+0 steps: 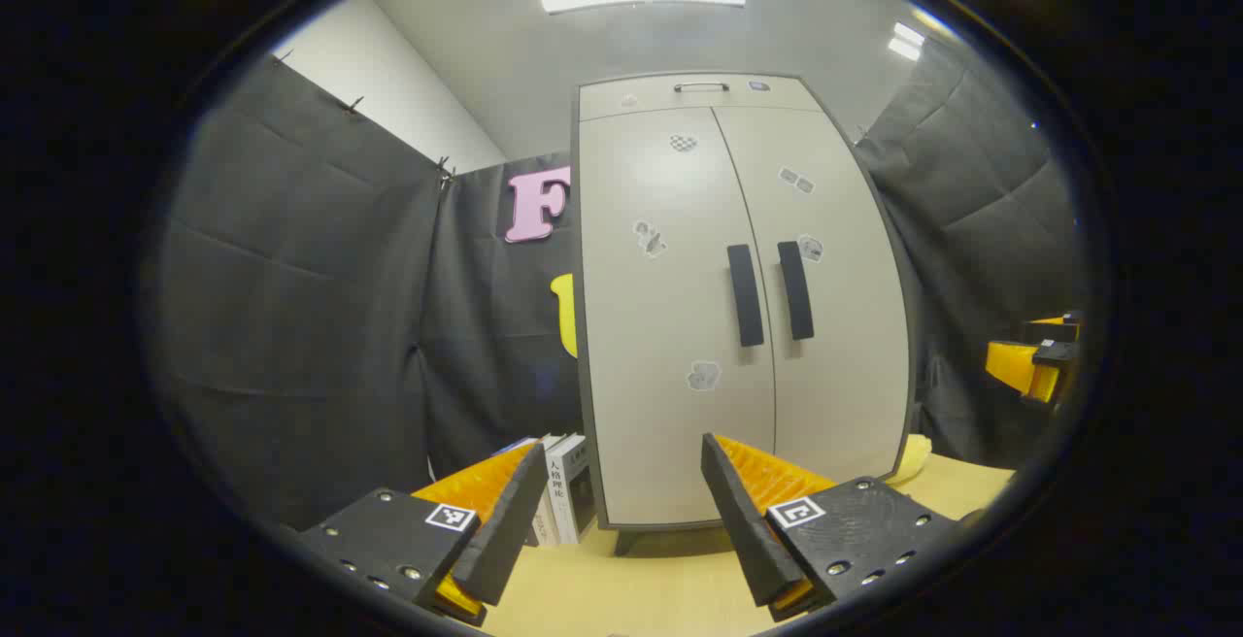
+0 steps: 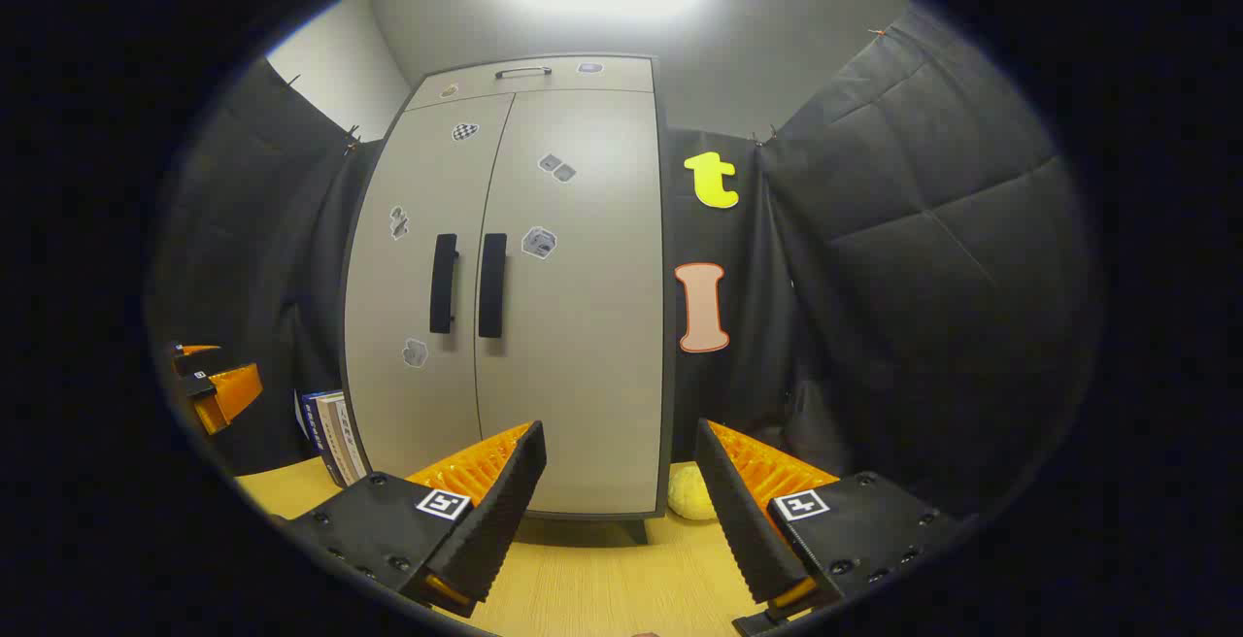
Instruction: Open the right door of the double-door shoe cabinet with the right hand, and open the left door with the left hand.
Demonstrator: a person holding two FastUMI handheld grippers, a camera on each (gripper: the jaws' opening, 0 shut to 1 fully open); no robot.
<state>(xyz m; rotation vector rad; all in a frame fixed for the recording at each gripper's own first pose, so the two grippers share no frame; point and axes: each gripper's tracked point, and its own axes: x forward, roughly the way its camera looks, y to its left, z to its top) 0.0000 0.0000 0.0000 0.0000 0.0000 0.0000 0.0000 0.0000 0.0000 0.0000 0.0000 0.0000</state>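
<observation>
Books [image 1: 566, 486] stand upright on the wooden tabletop [image 1: 660, 588] just left of the shoe cabinet [image 1: 680, 443], touching or nearly touching its left side, in the left gripper view. Cabinet stands upright on short legs on the tabletop, against the black cloth wall. Both doors shut, so contents cannot be told. Left door [image 1: 660, 326] and right door [image 1: 845, 375] meet at a centre seam; left door handle [image 1: 745, 294] and right door handle [image 1: 794, 289] are dark vertical bars just either side of that seam, close together. Small stickers scattered on both doors. Top drawer [image 1: 694, 93] above the doors is shut, with a slim metal pull.

Left gripper [image 1: 621, 501] is in front of the cabinet's lower left door, fingers spread apart, holding nothing, well short of the handles. Soft yellow object [image 1: 913, 457] lies on the tabletop by the cabinet's right bottom corner.

Right gripper view: the other gripper shows far left of the cabinet at the edge. Books [image 2: 330, 433] left of the cabinet [image 2: 583, 375], handles [image 2: 491, 284] at mid height. Right gripper [image 2: 621, 496] sits in front of the cabinet's lower right corner, fingers spread apart, nothing between them, not touching the door. Yellow object [image 2: 689, 501] just right of the cabinet base.
</observation>
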